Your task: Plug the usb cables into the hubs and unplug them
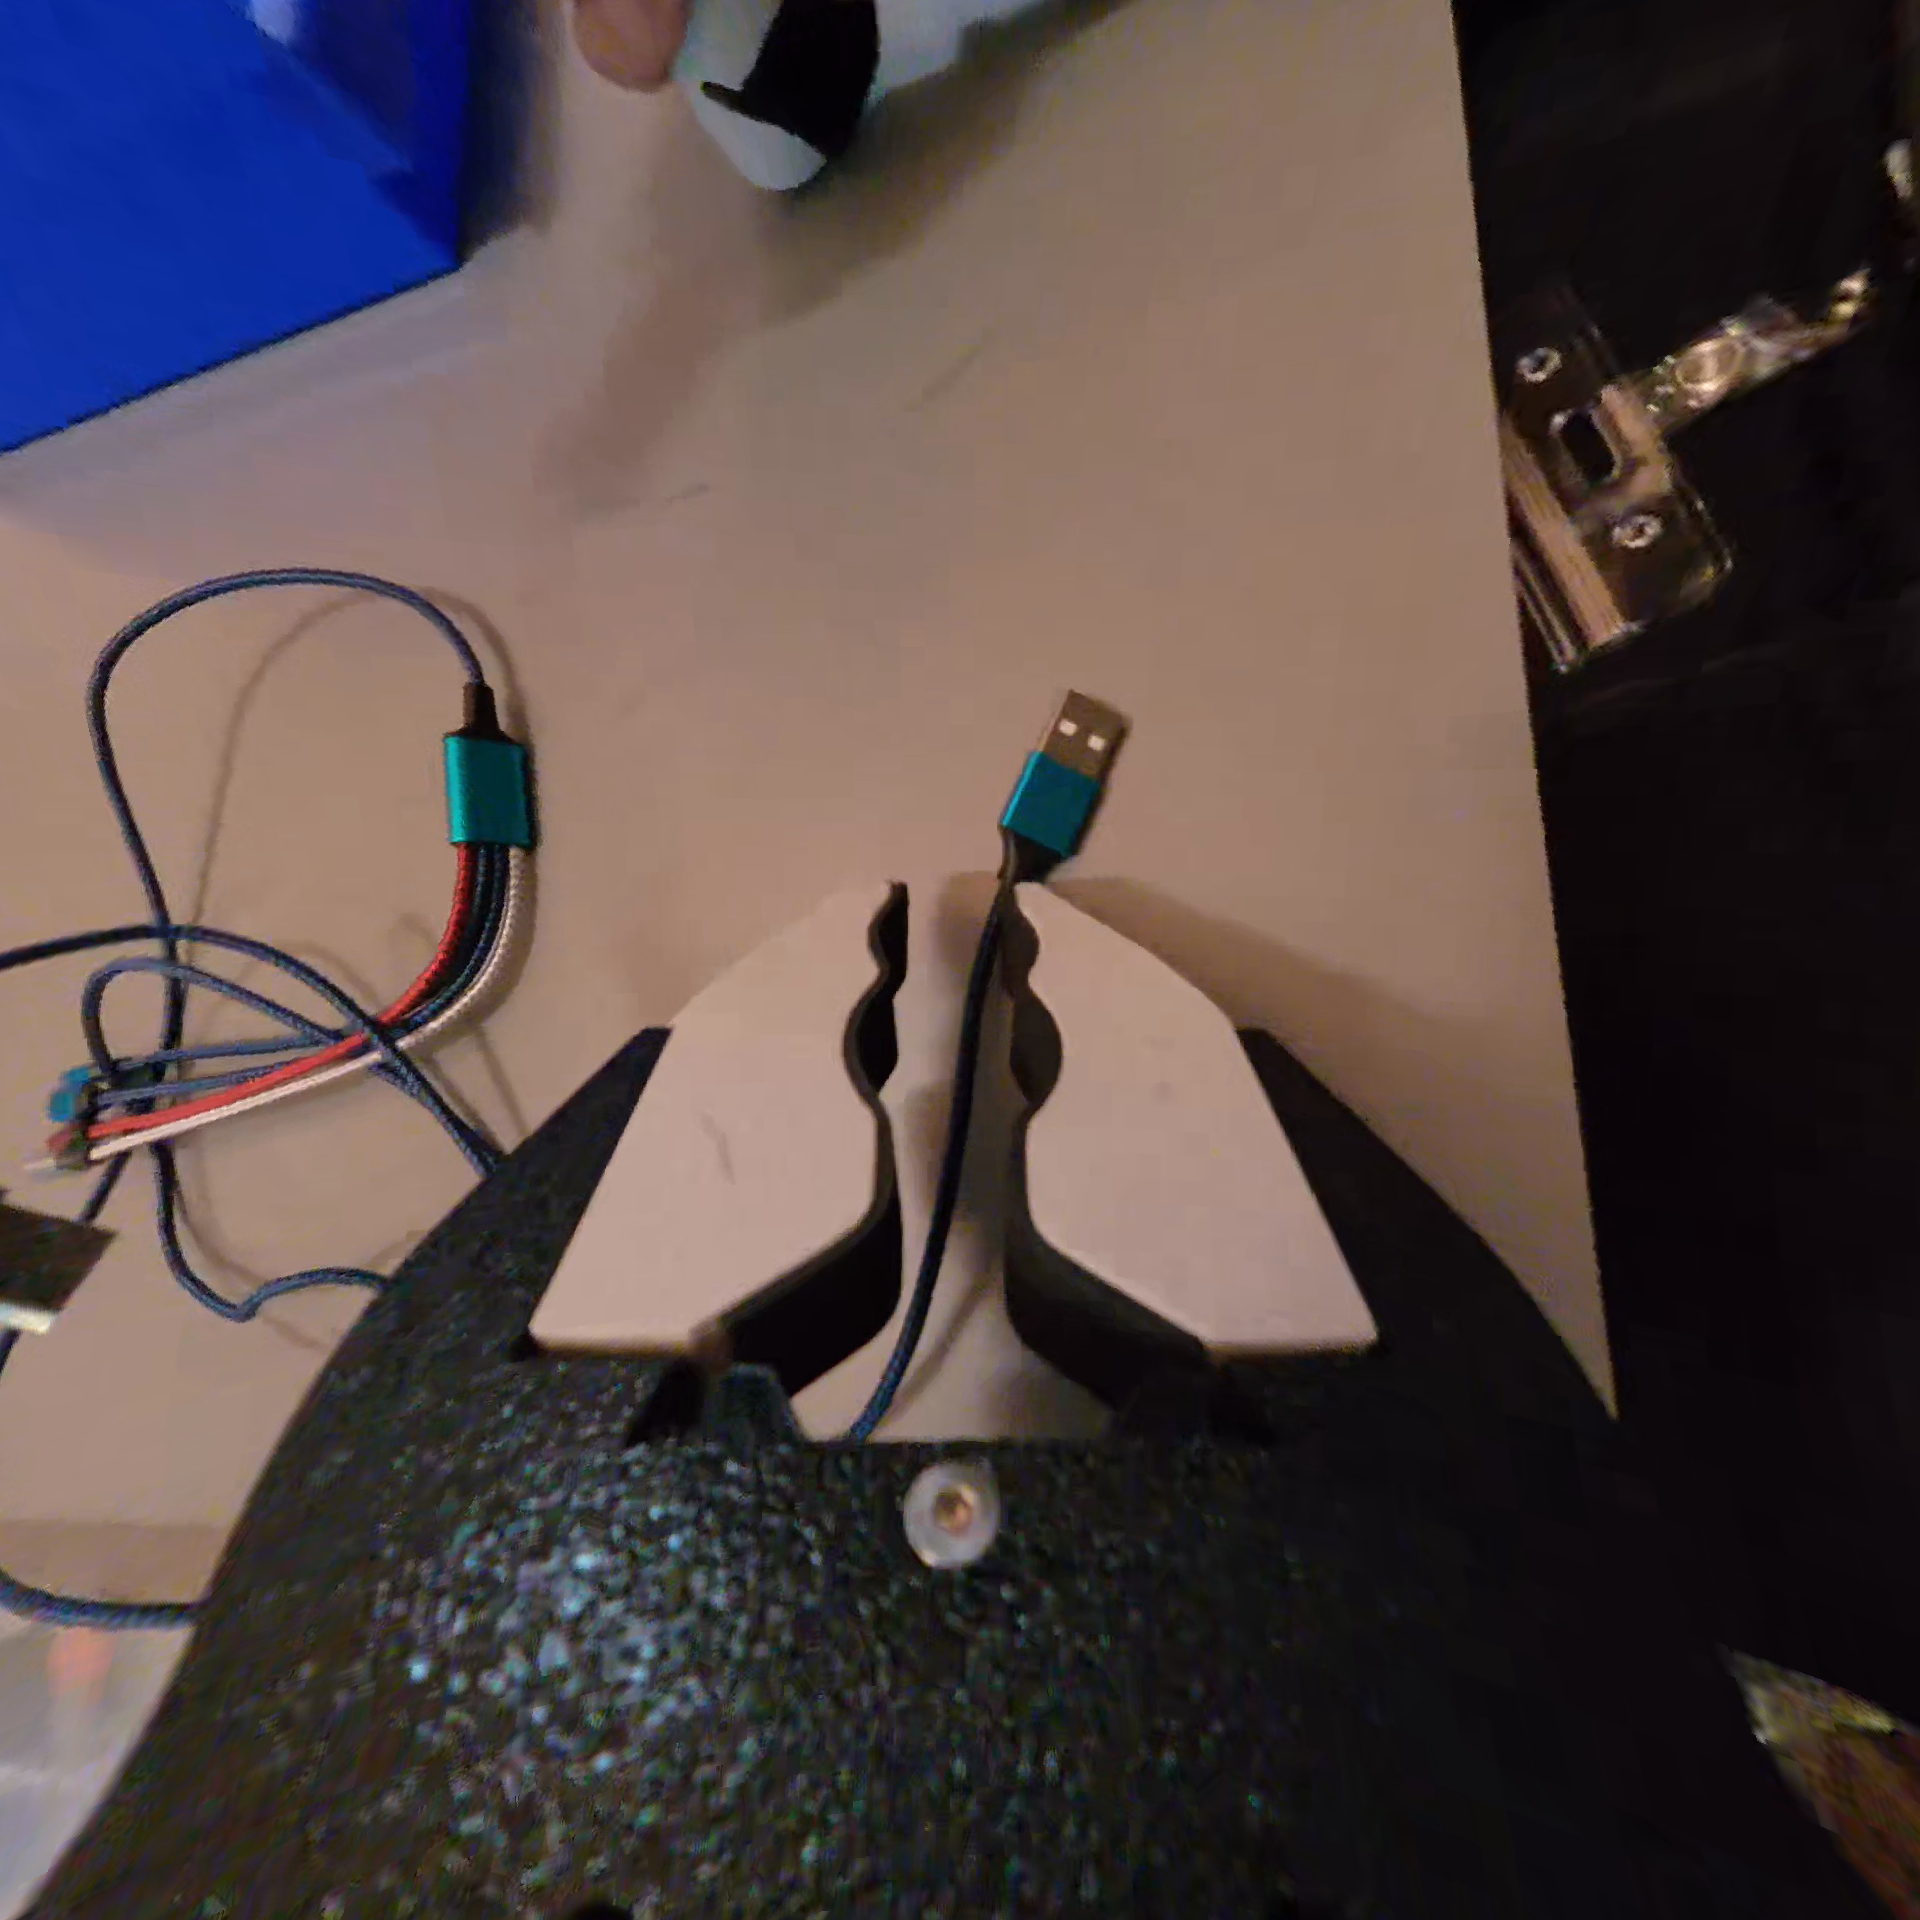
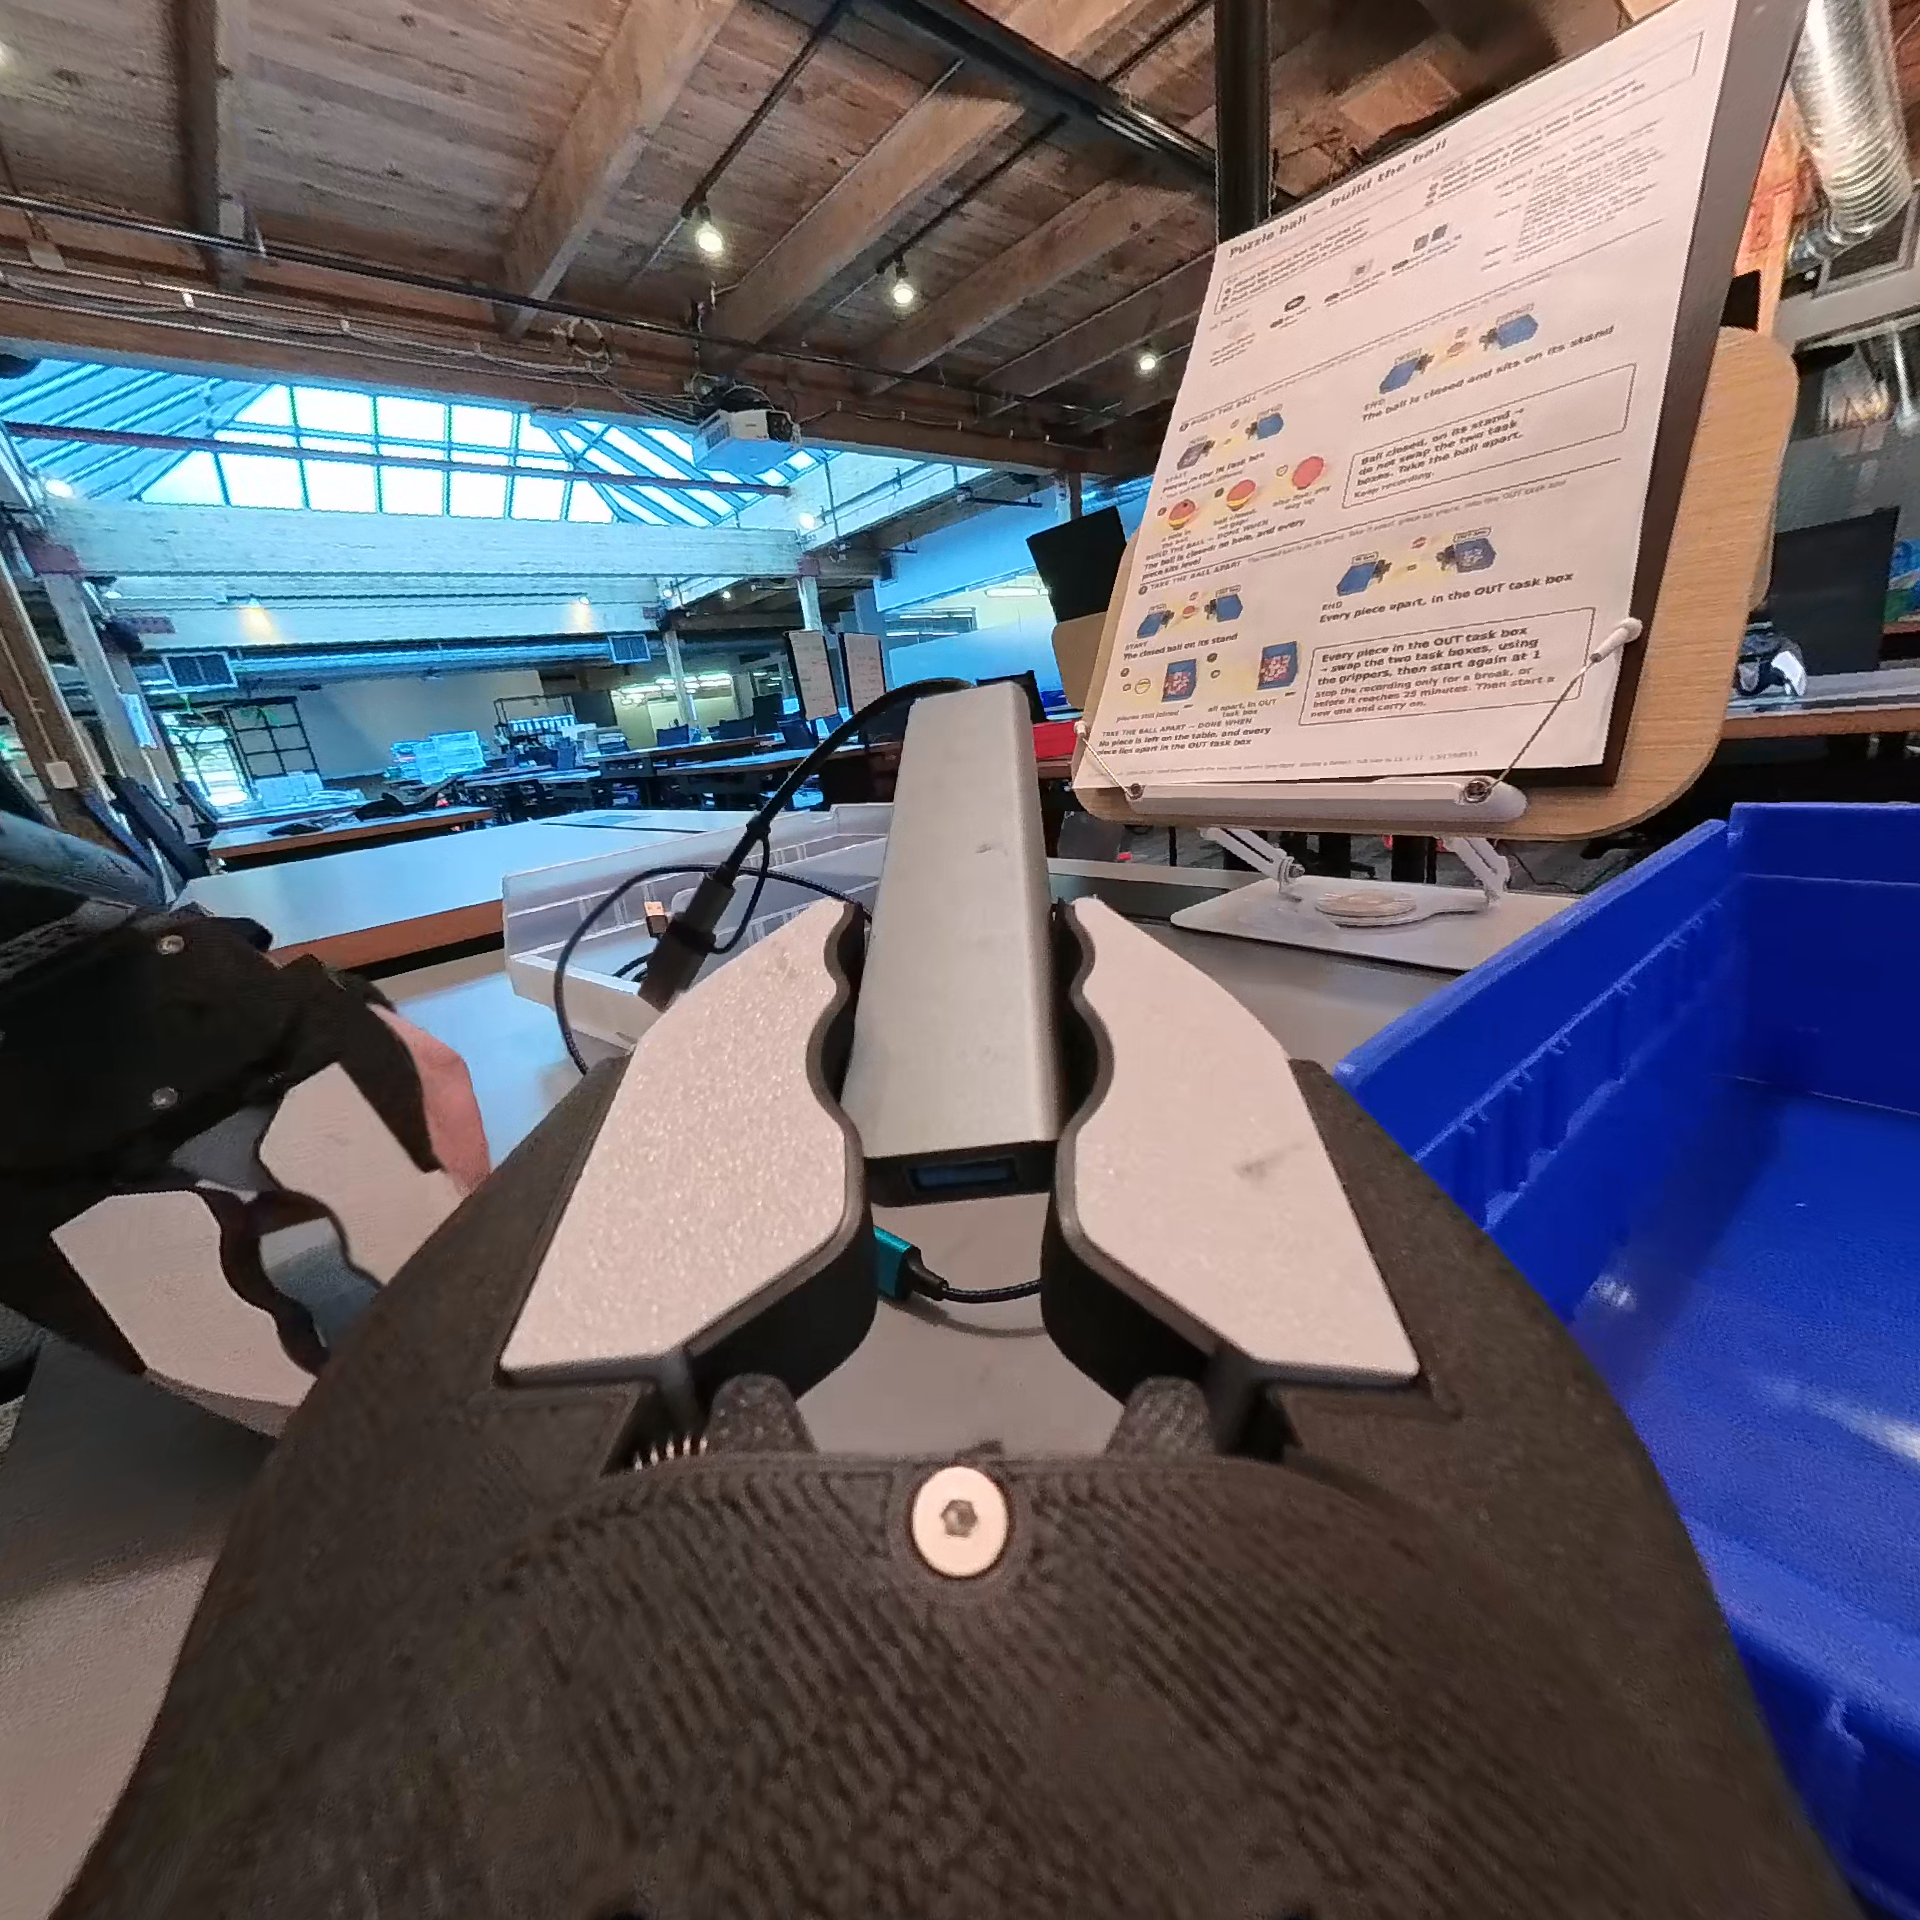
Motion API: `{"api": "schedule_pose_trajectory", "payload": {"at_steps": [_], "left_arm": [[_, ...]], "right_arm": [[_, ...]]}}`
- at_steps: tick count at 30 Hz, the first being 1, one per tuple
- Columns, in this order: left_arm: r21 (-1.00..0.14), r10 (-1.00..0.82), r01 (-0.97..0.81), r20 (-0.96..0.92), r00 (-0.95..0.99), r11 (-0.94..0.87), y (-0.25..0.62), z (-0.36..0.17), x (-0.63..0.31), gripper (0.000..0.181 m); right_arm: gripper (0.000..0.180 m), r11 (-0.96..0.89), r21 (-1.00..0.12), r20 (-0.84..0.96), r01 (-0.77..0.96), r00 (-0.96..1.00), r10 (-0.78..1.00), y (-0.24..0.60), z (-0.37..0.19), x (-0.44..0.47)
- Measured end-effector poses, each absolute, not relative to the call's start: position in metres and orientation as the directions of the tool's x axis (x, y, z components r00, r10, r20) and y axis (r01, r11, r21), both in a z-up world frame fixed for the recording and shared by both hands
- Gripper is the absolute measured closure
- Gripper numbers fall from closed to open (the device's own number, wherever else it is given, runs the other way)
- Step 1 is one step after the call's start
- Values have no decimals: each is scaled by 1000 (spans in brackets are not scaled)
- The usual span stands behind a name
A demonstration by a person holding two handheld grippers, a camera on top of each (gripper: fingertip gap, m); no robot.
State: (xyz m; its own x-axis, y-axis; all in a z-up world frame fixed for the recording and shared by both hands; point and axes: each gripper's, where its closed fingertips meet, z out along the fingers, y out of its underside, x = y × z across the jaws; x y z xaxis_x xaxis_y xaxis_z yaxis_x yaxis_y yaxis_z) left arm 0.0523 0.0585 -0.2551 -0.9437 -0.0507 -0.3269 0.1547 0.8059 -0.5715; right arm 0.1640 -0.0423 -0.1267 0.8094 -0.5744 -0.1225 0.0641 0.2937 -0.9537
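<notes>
Overhead, printed instruction sheet (image 2: 1392, 457) (illustrated)

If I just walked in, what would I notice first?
Probably the grey hub squeezed in the right hand-held gripper, pointing up beside a bright blue bin. Next, the teal USB plug on the tan table, its cable running between the left hand-held gripper's fingers.

- The left wrist view was taken from above, tilted steeply down at the table (image 1: 935, 468), close over it, along the left tongs (image 1: 956, 894).
- The right wrist view was aimed almost level, along the right tongs (image 2: 961, 914), across the table (image 2: 468, 1039) into the hall.
- The blue bin (image 1: 208, 208) (image 2: 1714, 1195) and the teal USB plug (image 1: 1049, 805) (image 2: 894, 1247) were shared by both views.
</notes>
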Motion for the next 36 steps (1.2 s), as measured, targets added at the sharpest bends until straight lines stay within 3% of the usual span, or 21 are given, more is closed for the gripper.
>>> {"api": "schedule_pose_trajectory", "payload": {"at_steps": [7, 13, 18, 22, 28, 31, 36], "left_arm": [[-517, 95, 240, -290, -952, 822, 58, -263, 44, 176], [-496, 90, 242, -310, -946, 834, 51, -263, 50, 178], [-535, -134, 60, -317, -939, 843, 49, -263, 71, 179], [-564, -366, -187, -222, -904, 805, 47, -264, 80, 179], [-619, -577, -400, -108, -810, 676, 38, -249, 91, 179], [-647, -646, -510, 35, -763, 567, 35, -244, 93, 179], [-703, -694, -555, 122, -710, 444, 39, -241, 103, 179]], "right_arm": [[144, 283, -956, -107, 72, 815, -569, -40, -127, 162], [144, 272, -959, -93, 82, 813, -574, -39, -127, 161], [144, 253, -963, -74, 91, 815, -575, -37, -128, 162], [144, 250, -963, -67, 101, 807, -587, -38, -128, 163], [144, 218, -967, -37, 135, 769, -639, -42, -128, 167], [144, 191, -969, -7, 157, 755, -656, -42, -129, 167], [144, 157, -972, 29, 177, 749, -662, -38, -130, 166]]}}
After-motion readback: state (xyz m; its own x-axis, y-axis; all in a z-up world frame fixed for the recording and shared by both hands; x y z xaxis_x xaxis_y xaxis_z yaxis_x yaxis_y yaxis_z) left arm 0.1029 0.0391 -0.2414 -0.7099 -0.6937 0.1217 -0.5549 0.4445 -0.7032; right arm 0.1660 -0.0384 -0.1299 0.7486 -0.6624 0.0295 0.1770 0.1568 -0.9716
